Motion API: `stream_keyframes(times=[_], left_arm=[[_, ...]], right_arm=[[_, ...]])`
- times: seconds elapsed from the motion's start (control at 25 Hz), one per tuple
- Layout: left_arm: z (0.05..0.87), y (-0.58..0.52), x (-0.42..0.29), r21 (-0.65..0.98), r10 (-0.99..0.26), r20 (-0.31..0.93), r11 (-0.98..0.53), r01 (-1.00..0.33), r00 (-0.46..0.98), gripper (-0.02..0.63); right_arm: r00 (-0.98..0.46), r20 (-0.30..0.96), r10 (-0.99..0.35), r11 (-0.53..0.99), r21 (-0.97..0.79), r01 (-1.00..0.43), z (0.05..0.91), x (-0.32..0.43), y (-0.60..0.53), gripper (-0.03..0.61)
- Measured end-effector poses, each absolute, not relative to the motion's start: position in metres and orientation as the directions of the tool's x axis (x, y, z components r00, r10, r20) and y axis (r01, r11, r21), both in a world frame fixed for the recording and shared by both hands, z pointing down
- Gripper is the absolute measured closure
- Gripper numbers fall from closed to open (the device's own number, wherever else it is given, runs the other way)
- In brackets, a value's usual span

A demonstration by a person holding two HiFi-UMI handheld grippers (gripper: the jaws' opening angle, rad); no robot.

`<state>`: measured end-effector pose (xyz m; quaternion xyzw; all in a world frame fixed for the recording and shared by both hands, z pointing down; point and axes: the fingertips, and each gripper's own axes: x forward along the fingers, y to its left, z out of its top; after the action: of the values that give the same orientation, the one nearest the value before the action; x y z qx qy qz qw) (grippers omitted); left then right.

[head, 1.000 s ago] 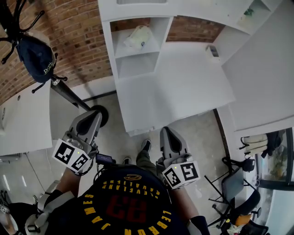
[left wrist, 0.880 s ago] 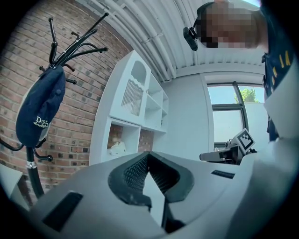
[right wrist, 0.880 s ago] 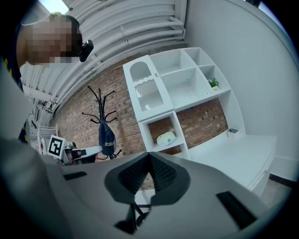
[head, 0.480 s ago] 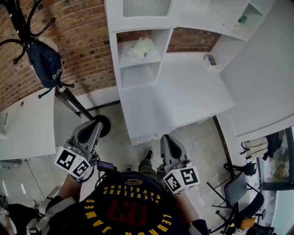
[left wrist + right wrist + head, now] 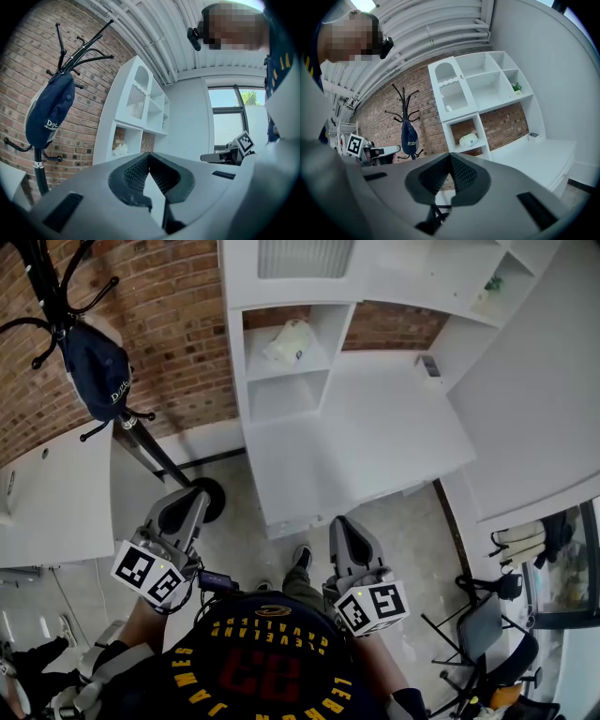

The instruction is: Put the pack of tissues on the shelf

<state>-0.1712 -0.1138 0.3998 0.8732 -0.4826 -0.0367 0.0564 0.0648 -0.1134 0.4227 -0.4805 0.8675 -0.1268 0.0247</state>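
Both tongs sit low at the person's waist. The left gripper (image 5: 187,501) and right gripper (image 5: 341,526) are each closed on nothing. The pack of tissues (image 5: 287,340) lies on the shelf (image 5: 314,360), well ahead of both. Reaching in again could knock it off.

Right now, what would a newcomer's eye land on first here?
The pack of tissues lies in the upper cubby of the white shelf, against red brick. A navy cap hangs on the black coat stand to its left. The left claw and right claw are shut, empty, held low.
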Motion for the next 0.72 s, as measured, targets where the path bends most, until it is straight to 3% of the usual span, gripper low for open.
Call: stream_keyframes(times=[0.72], left_arm=[[0.4045,-0.1084,-0.1709,0.148,-0.85,0.006,-0.52,-0.842,0.526,0.611]], right_arm=[[-0.545,0.08,-0.834,0.518,-0.223,-0.826,0.4183,0.0671,-0.1089,0.571]])
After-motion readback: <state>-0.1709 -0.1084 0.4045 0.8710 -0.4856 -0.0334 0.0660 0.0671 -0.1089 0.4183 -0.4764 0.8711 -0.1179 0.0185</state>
